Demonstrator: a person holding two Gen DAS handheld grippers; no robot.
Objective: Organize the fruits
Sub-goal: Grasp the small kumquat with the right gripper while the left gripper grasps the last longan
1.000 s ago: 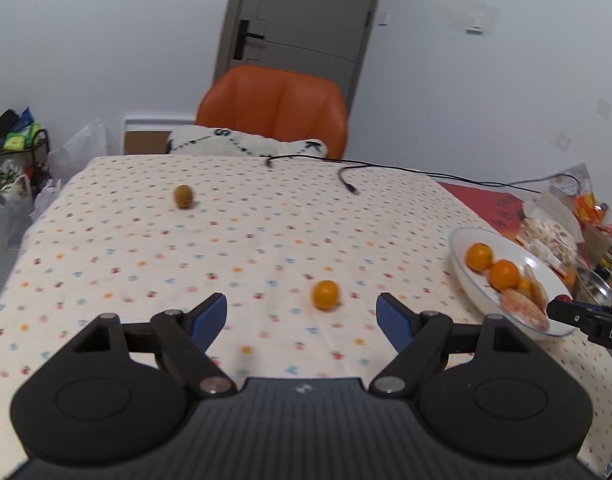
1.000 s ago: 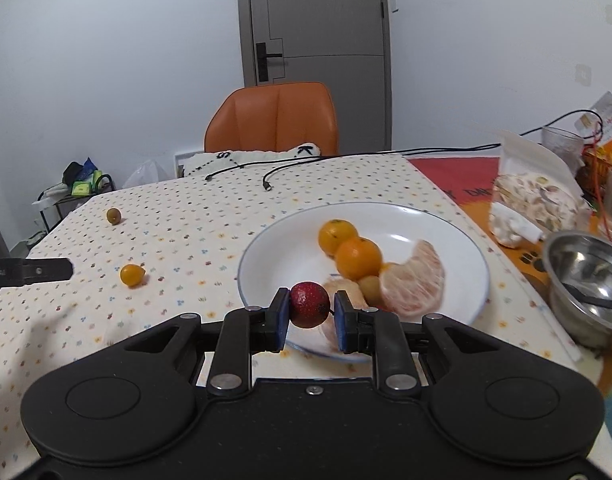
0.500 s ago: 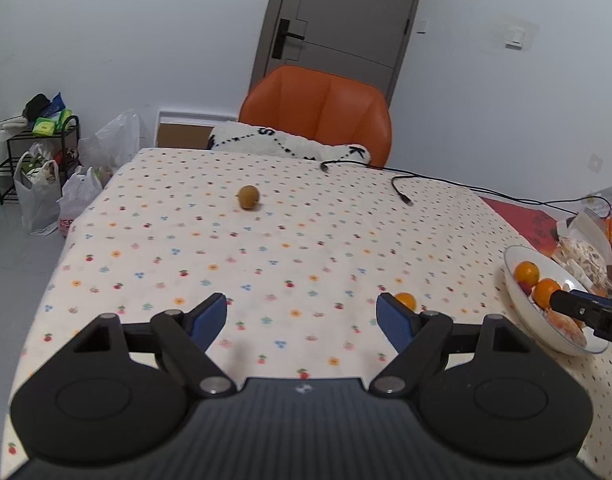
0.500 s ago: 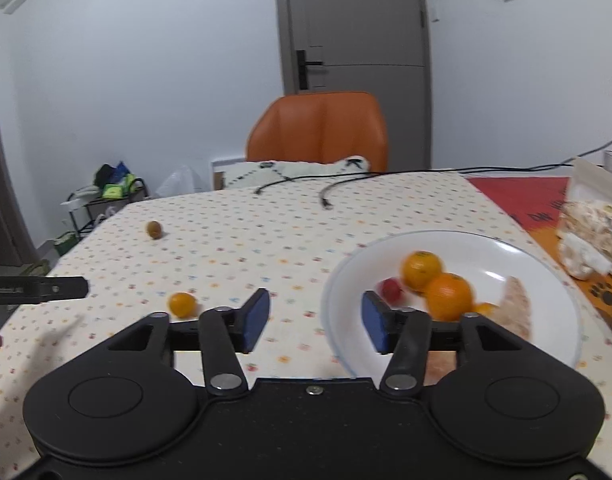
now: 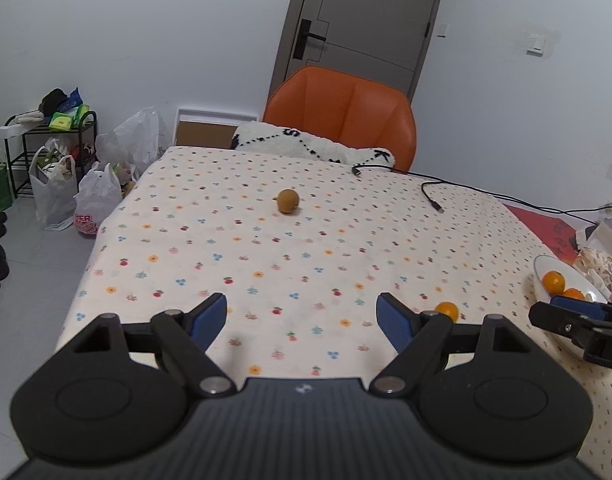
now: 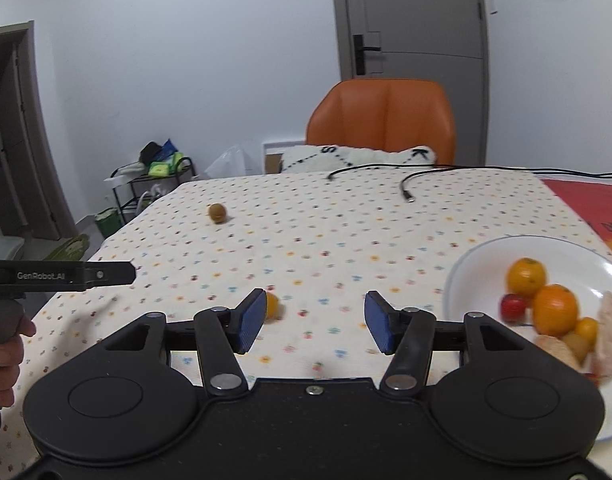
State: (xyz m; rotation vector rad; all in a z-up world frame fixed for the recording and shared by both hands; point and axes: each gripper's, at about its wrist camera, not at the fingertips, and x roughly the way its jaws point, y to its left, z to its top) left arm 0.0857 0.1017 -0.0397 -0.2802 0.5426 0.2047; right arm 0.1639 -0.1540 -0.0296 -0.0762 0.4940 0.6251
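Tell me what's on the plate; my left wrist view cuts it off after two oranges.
Observer: Beside the two oranges, the plate holds a small red fruit.
Operator: Is the right claw carrying anything? I only see one tip.
Observer: No. The right claw is open, with nothing between its fingers.
Operator: Anything else on that plate?
Observer: Yes, peeled citrus pieces lie toward its right side in the right wrist view.
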